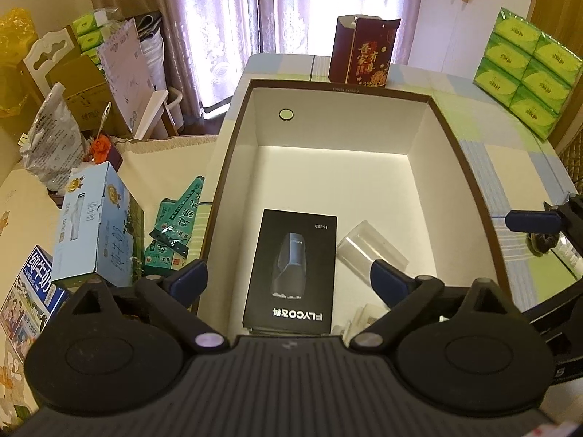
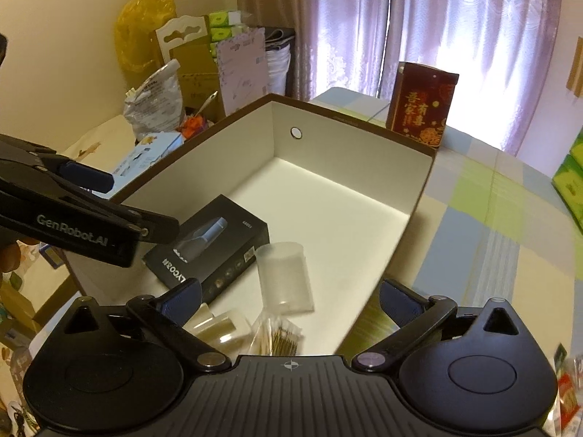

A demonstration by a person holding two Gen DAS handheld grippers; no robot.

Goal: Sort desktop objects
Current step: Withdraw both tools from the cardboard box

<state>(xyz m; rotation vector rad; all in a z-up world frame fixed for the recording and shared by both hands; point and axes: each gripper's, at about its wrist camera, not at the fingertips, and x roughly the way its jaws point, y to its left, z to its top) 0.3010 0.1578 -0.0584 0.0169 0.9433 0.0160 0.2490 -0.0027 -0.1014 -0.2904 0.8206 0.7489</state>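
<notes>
two boxy cartons, frosted cylinder

Table with checked pastel cloth, blue/green/white squares, fills centre and right of left wrist view. Big open storage box, brown rim, white inside, sits mid-frame on it. Dark red gift box upright just behind box's far edge, upper centre. Green tissue multipack standing at upper right, well apart from red box.
</notes>
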